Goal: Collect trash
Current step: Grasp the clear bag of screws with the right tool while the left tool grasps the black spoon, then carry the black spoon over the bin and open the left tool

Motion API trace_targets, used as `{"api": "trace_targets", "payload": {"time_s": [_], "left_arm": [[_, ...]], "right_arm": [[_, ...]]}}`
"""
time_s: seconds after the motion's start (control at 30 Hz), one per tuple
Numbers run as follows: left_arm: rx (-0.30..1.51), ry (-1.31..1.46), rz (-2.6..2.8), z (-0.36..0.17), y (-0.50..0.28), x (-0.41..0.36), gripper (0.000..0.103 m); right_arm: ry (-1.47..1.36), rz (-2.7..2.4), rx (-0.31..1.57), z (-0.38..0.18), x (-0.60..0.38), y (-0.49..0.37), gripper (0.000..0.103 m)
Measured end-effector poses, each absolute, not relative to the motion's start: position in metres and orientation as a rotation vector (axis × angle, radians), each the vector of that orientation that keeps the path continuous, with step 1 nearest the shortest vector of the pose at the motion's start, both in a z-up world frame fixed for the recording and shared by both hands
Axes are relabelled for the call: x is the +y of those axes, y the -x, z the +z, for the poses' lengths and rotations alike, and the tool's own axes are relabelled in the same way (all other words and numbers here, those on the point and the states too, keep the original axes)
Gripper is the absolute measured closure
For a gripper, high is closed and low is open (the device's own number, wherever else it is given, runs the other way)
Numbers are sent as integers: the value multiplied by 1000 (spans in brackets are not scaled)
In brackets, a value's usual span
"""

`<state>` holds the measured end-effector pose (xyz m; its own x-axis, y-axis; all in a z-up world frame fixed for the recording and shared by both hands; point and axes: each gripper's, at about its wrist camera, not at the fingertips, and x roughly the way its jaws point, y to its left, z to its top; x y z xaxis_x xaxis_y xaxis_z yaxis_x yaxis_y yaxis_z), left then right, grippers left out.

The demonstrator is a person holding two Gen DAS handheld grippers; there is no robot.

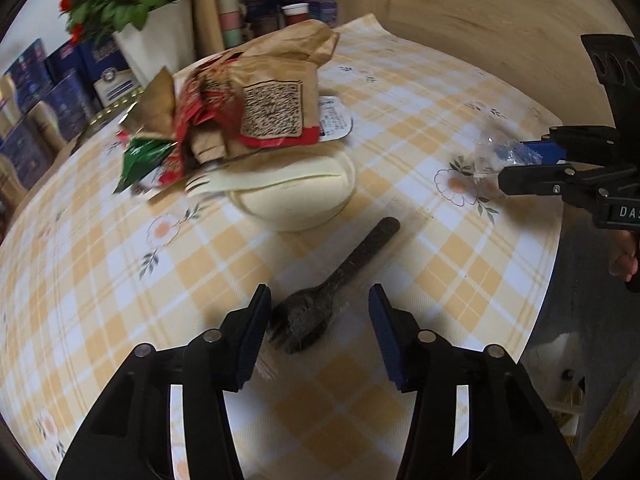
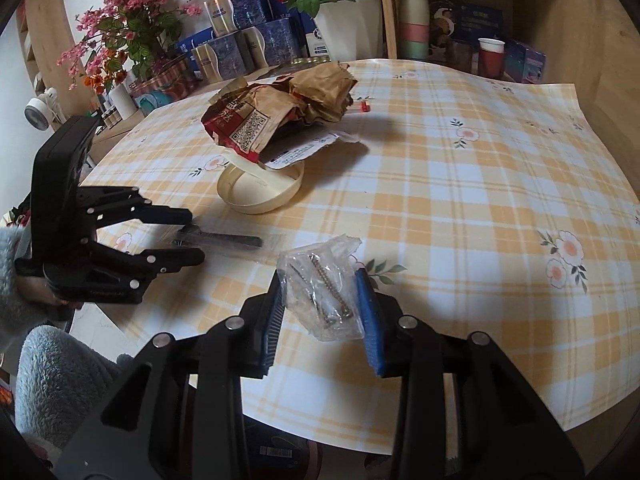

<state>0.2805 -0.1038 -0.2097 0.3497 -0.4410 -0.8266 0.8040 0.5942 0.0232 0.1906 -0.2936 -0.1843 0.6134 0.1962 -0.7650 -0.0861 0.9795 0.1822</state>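
Near the table (image 2: 480,184) front edge: right gripper (image 2: 320,304) pinching a clear plastic bag (image 2: 324,280) of screws. Beside it, left gripper (image 1: 318,320) spread around a wrapped black spork (image 1: 332,288), pads not touching.

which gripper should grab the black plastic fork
Left. The left gripper already straddles the black plastic fork with jaws apart, while the right gripper is shut on the clear bag of screws.
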Motion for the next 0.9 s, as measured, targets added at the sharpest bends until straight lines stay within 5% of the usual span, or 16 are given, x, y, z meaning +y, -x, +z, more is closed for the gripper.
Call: {"api": "trace_targets", "payload": {"time_s": [0.3,0.37,0.47,0.9], "left_arm": [[891,-510,-897,-208,-286,-121,62],[893,-510,-910,-207,-285,-122,86],[906,-533,-921,-205,-276,-129,92],[866,-90,-855,-162,-216,-68,93]], "right_arm": [[-144,153,906,-187,-298,-186,66],[-144,153,905,-186,-299,-185,66],[-141,151,901,-184,-299,-184,66],[-152,157,884,-175,-297,-170,66]]}}
